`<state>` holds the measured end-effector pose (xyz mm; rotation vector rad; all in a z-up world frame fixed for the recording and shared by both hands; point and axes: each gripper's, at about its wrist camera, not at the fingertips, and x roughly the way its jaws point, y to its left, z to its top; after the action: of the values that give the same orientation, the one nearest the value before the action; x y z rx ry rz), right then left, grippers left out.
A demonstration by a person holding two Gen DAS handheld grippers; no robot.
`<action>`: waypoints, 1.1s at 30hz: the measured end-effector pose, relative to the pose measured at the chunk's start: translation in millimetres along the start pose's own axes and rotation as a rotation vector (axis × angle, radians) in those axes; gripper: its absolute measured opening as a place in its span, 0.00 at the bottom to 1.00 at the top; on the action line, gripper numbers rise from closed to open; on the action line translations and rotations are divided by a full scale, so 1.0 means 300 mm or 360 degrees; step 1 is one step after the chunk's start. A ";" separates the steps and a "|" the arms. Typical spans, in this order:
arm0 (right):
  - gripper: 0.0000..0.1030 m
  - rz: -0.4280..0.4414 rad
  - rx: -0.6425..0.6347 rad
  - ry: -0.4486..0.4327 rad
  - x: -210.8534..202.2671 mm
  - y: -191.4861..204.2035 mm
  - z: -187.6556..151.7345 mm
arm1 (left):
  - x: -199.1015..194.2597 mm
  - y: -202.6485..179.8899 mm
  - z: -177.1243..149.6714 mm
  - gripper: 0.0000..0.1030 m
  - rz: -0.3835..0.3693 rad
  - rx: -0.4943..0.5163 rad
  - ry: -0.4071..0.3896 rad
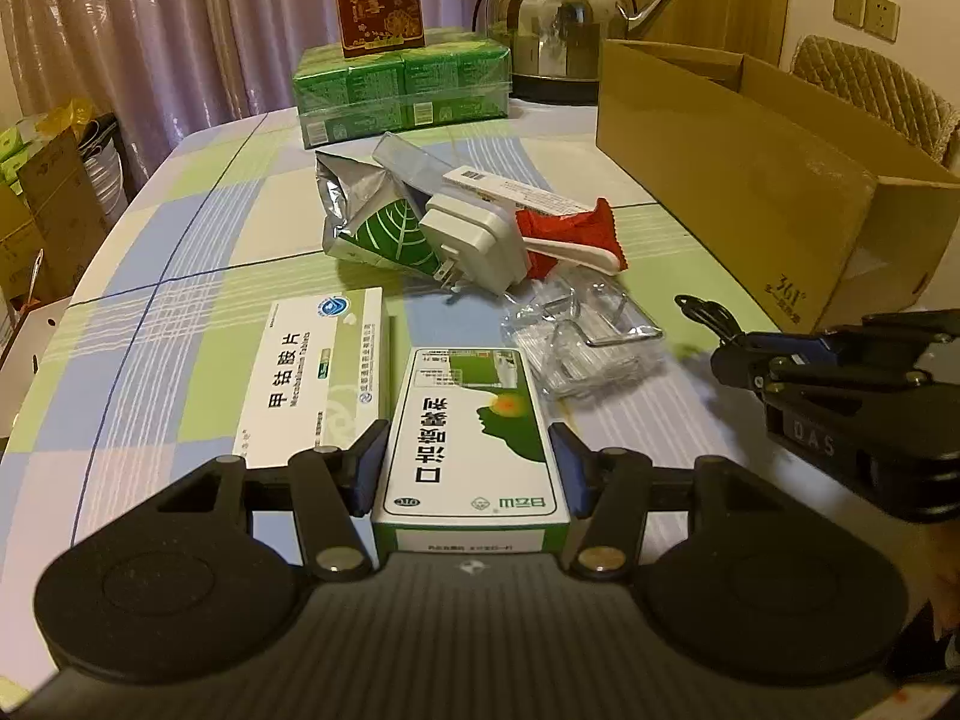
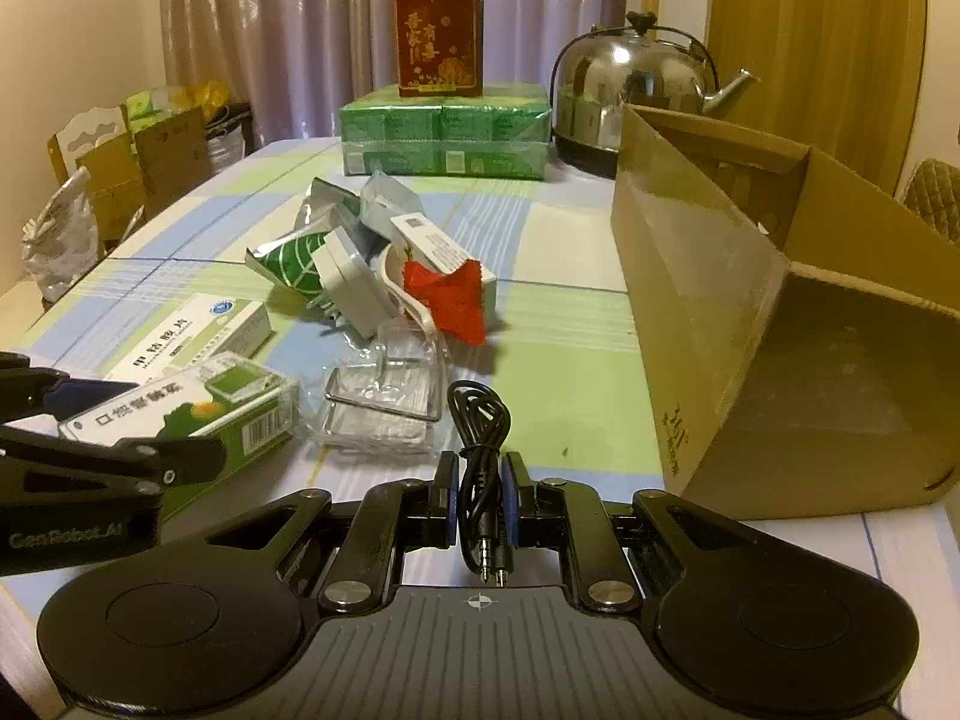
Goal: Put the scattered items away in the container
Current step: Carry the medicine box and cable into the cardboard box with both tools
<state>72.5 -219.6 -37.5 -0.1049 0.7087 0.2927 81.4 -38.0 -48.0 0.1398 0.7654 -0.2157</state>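
1. Right now both tongs already have something, so the work seems to be at its start rather than near its end. The left gripper (image 1: 468, 468) has its jaws closed against the two long sides of a green and white medicine box (image 1: 471, 438), which lies flat between them.
2. The right gripper (image 2: 478, 498) is closed to a narrow gap on a coiled black cable (image 2: 480, 438), whose two plugs point back toward the camera.
3. Just left of the left gripper lies a white medicine box (image 1: 318, 372), not yet taken. Between the two tongs, a little ahead, lies a clear plastic bag (image 2: 384, 402) with a wire piece inside.
4. Further ahead is a small pile: a silver pouch with a green leaf (image 1: 372, 222), a white plug adapter (image 1: 474, 240), a red wrapper (image 1: 570, 234) and a long white packet (image 1: 510, 192), all touching or overlapping.
5. The cardboard box (image 2: 708, 312) stands open to the right of the right gripper. I cannot tell if anything is inside; judging from the table, most items are left.
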 end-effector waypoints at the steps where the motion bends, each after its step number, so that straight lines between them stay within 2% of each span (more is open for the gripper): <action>1: 0.11 0.0001 0.0005 -0.0003 -0.006 -0.002 0.000 | -0.011 0.000 -0.002 0.49 -0.0004 -0.0014 -0.0006; 11: 0.11 0.0008 0.0010 -0.0057 -0.055 -0.004 0.013 | -0.076 -0.009 0.013 0.49 -0.0016 -0.0057 -0.0056; 22: 0.11 -0.0055 0.0013 -0.0256 -0.238 -0.058 0.124 | -0.205 -0.066 0.166 0.49 -0.0044 0.0001 -0.0218; 28: 0.11 -0.0157 0.0077 -0.0373 -0.345 -0.167 0.221 | -0.263 -0.175 0.285 0.49 -0.0151 0.0075 -0.0325; 33: 0.11 -0.0245 0.0126 -0.0387 -0.359 -0.326 0.293 | -0.250 -0.306 0.404 0.49 -0.0274 0.0129 -0.0391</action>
<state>79.1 -320.6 99.0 -0.0471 0.4673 0.1265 87.6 -140.9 86.6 0.1211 0.5239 -0.4198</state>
